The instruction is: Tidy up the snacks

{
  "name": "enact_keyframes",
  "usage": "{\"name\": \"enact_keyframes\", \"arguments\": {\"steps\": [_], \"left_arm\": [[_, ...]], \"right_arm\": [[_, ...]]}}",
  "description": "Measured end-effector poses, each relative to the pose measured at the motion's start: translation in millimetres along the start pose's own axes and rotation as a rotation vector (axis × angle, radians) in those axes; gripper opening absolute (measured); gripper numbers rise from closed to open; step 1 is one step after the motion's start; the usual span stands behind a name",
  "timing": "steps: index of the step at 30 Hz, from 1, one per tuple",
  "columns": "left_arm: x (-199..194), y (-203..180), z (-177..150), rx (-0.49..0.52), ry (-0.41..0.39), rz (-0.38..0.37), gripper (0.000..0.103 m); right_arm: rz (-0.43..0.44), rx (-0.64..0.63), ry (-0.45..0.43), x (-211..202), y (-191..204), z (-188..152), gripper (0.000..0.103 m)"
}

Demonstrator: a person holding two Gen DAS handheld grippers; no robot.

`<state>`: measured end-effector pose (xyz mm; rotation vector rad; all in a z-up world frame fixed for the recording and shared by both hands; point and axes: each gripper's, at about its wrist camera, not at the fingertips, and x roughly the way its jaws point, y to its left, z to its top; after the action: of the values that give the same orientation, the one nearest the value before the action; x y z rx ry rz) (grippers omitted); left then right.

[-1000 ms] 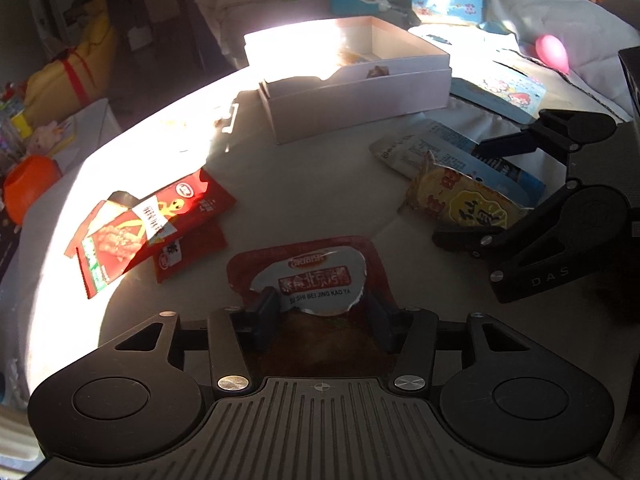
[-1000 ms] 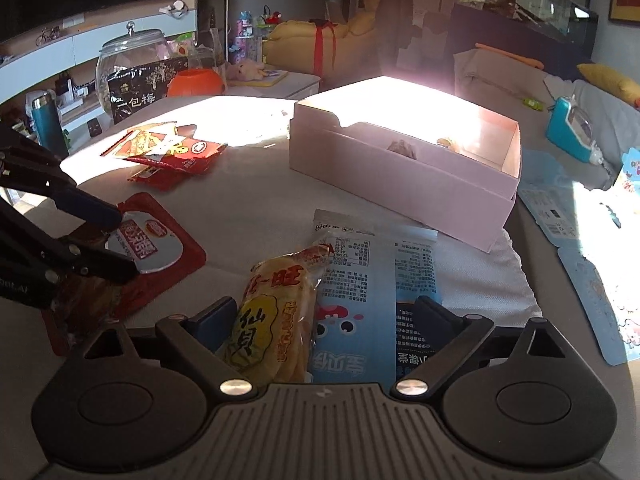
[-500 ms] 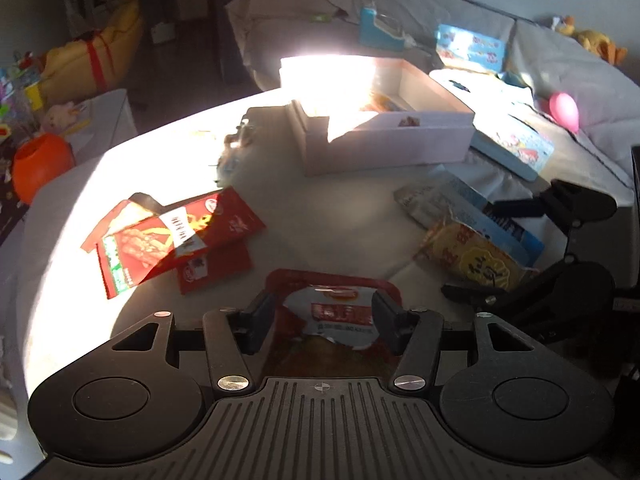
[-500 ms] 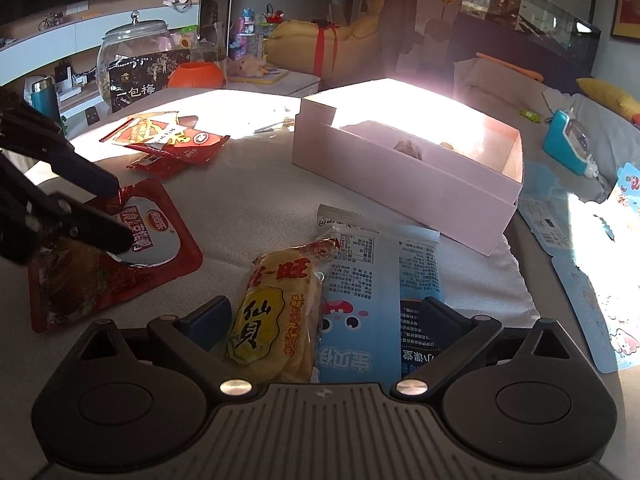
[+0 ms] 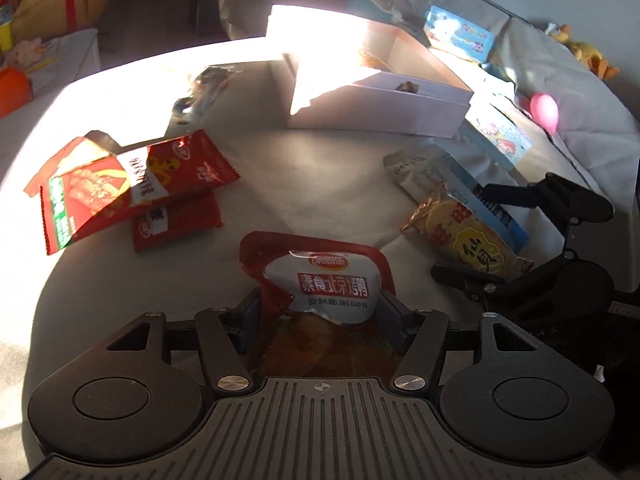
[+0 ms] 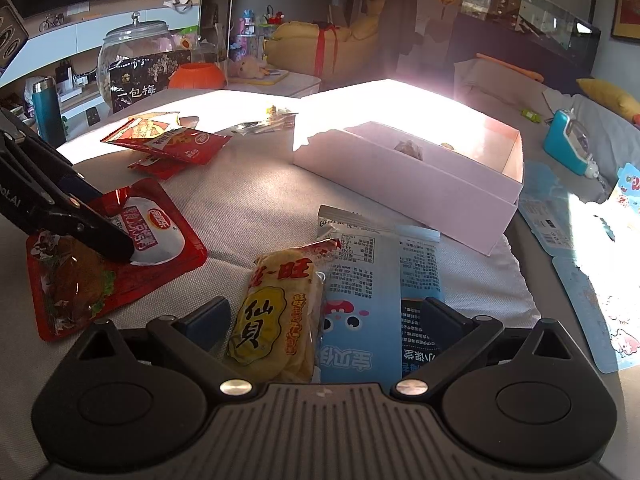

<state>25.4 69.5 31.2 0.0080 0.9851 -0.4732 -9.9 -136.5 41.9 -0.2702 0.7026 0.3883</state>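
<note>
The left claw [image 5: 320, 312] is closed on a red pouch [image 5: 320, 280] with a white label of red Chinese characters and a clear window near its base showing brownish food. The pouch's near end is hidden behind the claw body in the left wrist view, and its far end lifts toward the camera; in the right wrist view the pouch [image 6: 120, 256] lies tilted at the near left of the bench [image 6: 256, 208], one dark finger across its label.

The right claw [image 6: 324, 316] is spread wide around two packets without visibly pressing either: a yellow rice-cracker packet [image 6: 276, 312] with a black character on it, and beside it on the right a pale blue packet [image 6: 380, 280] with cartoon eyes. Their near ends are cut off by the claw body.

Further off on the left lie overlapping red snack bags [image 5: 132, 188], one half washed out by sunlight. At the far middle stands an open white box [image 5: 380, 108]; its far wall and interior are burned out by glare, so only a small brown item inside shows, too small to identify.
</note>
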Motion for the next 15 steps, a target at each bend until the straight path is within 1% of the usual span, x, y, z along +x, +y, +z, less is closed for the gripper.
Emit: {"name": "enact_keyframes", "arguments": {"steps": [1, 3, 5, 8, 15], "left_arm": [[2.7, -7.2, 0.2, 0.033, 0.009, 0.015, 0.076], [7.8, -19.9, -1.0, 0.099, 0.026, 0.053, 0.081], [10.3, -27.0, -2.4, 0.127, 0.032, 0.076, 0.085], [11.6, -30.0, -4.1, 0.132, 0.028, 0.095, 0.086], [9.2, -27.3, -12.5, 0.104, -0.025, 0.098, 0.086]], "right_arm": [[0.000, 0.000, 0.000, 0.0, -0.1, 0.0, 0.101], [0.002, 0.001, 0.000, 0.1, -0.3, 0.2, 0.101], [0.004, 0.004, 0.000, 0.6, -0.3, -0.1, 0.101], [0.004, 0.003, -0.001, 0.8, -0.3, 0.0, 0.101], [0.003, 0.003, 0.000, 0.9, -0.7, -0.2, 0.101]]}}
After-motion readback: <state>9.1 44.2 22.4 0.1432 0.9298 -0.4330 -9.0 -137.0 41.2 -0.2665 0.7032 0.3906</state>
